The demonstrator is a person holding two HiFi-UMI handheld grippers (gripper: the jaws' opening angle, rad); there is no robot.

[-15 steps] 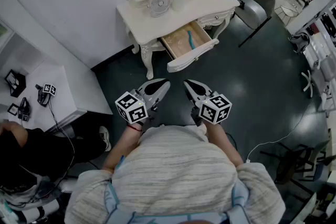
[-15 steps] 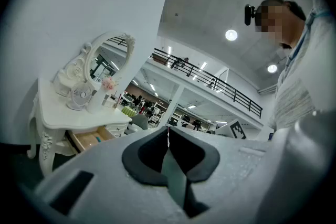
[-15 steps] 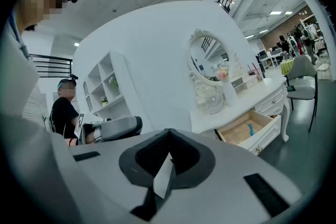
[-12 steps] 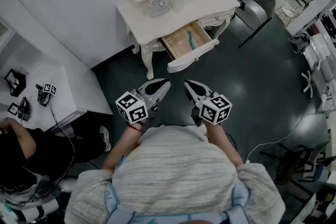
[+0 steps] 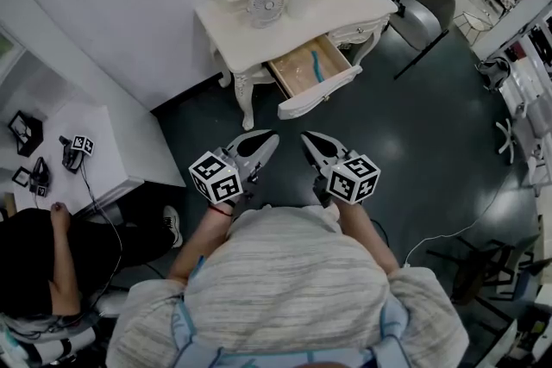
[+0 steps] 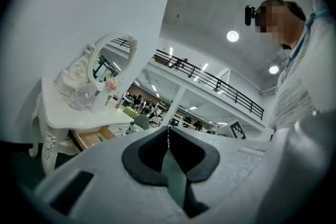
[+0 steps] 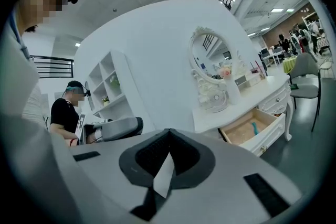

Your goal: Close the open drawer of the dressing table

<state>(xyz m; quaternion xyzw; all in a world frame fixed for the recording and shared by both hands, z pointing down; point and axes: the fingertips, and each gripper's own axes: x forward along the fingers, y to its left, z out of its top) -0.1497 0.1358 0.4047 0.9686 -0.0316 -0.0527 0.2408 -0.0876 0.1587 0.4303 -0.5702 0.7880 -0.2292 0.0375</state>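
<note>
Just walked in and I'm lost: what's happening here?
A person stands facing a white dressing table, tongs in each hand. The left tongs and right tongs are both shut and empty, well short of the table. Its drawer is open with a teal item inside; nothing touches it yet.

Drawer point(image 5: 321, 93) juts before dressing table point(image 5: 345, 6) (fan point(image 5: 264, 7) on top).
</note>
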